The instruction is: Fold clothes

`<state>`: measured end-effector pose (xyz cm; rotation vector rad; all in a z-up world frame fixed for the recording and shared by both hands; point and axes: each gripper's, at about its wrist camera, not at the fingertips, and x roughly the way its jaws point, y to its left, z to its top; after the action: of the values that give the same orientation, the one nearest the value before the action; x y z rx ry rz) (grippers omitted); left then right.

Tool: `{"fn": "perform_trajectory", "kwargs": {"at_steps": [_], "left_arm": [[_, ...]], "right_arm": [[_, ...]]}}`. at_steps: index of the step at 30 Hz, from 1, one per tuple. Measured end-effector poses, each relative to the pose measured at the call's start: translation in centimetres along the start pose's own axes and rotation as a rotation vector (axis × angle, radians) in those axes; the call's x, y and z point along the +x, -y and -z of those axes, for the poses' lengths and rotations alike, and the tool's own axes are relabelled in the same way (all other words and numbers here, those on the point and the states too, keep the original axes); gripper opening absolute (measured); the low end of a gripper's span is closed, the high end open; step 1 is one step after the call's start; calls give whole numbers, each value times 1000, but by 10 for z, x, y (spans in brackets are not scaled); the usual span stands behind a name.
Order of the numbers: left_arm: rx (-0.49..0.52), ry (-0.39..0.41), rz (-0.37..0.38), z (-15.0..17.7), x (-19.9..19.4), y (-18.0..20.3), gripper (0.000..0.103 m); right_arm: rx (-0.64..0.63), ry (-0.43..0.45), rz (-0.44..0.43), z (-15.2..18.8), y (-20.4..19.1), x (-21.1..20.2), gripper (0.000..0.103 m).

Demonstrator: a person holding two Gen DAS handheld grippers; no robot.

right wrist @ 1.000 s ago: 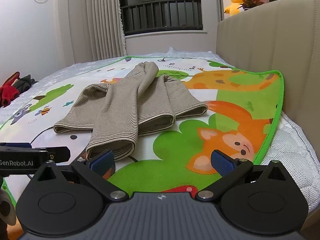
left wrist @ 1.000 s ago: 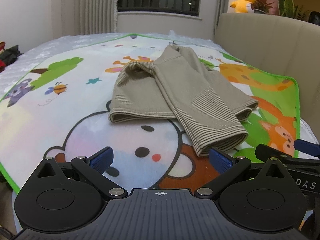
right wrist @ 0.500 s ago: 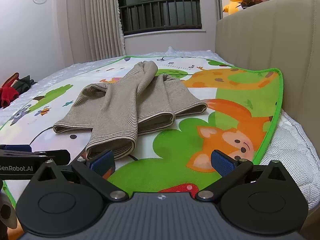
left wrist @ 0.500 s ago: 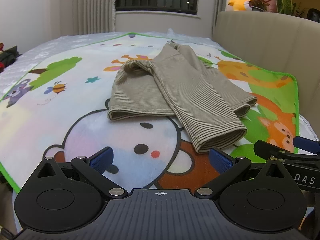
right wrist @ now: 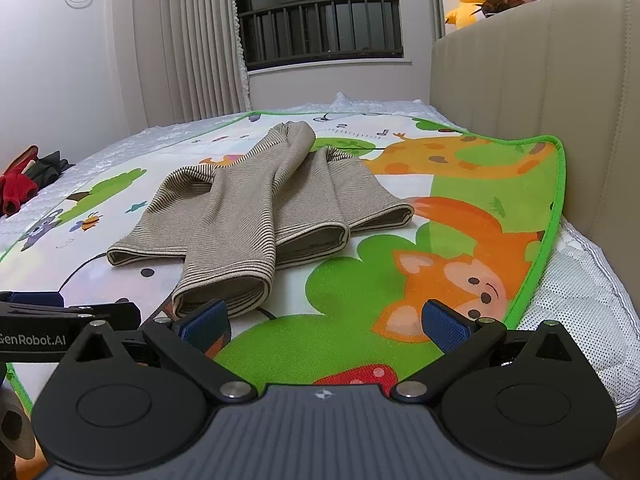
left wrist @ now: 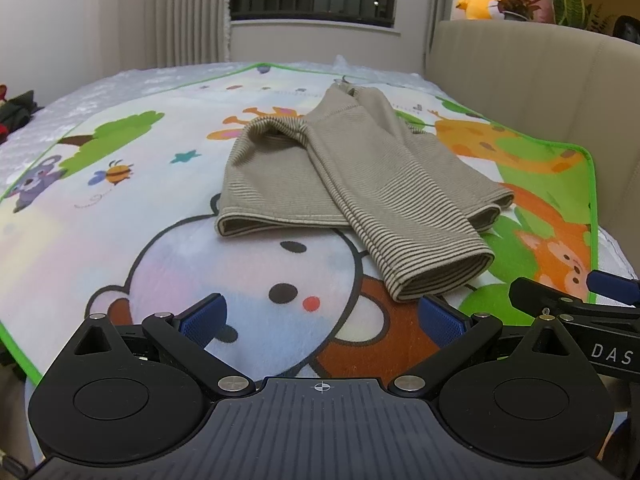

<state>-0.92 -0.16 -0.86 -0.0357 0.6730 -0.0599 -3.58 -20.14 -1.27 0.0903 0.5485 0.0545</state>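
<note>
We see the cartoon play mat (left wrist: 120,216) spread over the bed, and on the mat's middle lies the striped beige garment (left wrist: 344,184), its cuffed ends toward us. Only our right wrist view shows the red clothes (right wrist: 16,192) beyond the mat's left edge. Our left gripper (left wrist: 320,316) hangs spread wide, empty, just short of the nearest cuff; our right gripper (right wrist: 324,324) is likewise released, its left finger (right wrist: 204,320) beside that cuff.

Striped garment (right wrist: 256,216) beyond spread tongs (right wrist: 324,322), untouched.
</note>
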Motion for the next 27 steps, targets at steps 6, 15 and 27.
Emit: {"fn": "perform_trajectory", "kwargs": {"at_steps": [6, 15, 27], "left_arm": [[-1, -2, -1, 0, 1, 0, 103], [-2, -7, -1, 1, 0, -1, 103], [-2, -8, -1, 1, 0, -1, 103]], "right_arm": [[0, -1, 0, 0, 0, 1, 103], [1, -3, -1, 1, 0, 1, 103], [2, -3, -1, 1, -1, 1, 103]]}}
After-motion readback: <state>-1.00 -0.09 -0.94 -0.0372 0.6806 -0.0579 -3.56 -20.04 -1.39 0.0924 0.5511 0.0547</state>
